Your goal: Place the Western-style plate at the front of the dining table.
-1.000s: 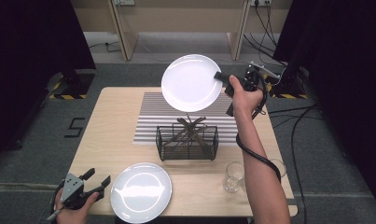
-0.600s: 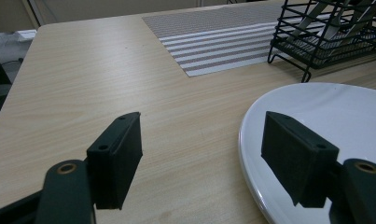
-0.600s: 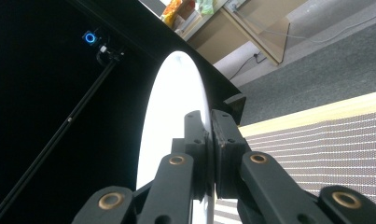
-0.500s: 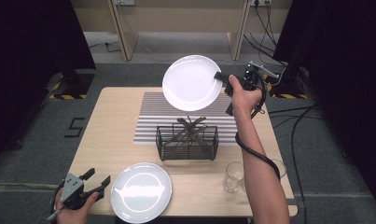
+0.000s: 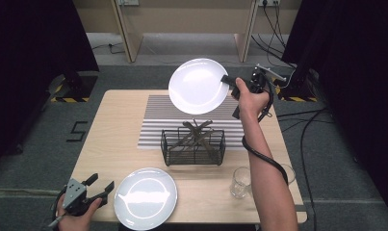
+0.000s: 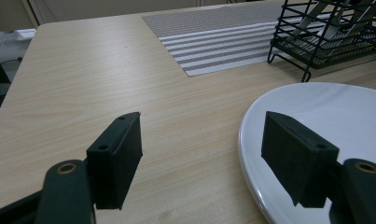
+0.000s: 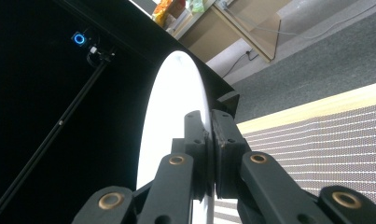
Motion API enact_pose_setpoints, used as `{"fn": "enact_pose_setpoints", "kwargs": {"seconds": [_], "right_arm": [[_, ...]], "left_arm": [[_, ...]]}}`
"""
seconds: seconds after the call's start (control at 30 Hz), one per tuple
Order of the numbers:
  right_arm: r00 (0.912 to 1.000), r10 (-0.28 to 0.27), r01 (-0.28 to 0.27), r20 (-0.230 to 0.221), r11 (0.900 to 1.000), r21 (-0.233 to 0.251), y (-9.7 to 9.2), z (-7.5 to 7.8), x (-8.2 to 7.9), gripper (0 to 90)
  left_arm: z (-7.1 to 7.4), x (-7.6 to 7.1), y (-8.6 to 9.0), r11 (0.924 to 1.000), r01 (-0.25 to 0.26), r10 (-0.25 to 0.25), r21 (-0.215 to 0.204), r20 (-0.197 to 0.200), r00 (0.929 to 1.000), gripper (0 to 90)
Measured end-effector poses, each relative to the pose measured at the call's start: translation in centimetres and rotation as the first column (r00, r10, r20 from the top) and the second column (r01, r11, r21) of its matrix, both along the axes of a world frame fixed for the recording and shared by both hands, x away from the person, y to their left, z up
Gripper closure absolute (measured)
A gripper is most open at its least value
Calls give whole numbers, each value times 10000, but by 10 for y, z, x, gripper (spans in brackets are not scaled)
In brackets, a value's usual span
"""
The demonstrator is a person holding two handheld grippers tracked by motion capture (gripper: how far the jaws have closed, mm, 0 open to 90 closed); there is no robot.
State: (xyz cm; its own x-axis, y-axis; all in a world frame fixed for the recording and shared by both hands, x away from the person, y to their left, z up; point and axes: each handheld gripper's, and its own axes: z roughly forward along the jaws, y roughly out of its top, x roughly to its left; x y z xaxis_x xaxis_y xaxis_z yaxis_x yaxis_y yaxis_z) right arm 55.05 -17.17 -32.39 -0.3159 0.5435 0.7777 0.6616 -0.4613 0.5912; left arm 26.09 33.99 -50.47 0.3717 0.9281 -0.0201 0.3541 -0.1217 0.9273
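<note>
The right tongs pinch one plate aloft above the wire rack — not yet slotted — while the second plate waits on the bench beside the spread left tongs.

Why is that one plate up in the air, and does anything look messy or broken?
Nothing looks broken or spilled. The raised plate is up because the right gripper pinches its rim, holding it tilted above the black wire rack. The other plate lies flat on the table, near the open left gripper.
</note>
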Motion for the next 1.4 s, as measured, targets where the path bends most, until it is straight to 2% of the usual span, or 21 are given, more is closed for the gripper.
{"fn": "enact_pose_setpoints", "kwargs": {"seconds": [1.4], "right_arm": [[9948,-424,400,-930,9988,-277,-4,-36,22,858]], "left_arm": [[0,-1,1,10000,10,-10,71,-27,10000,286]]}}
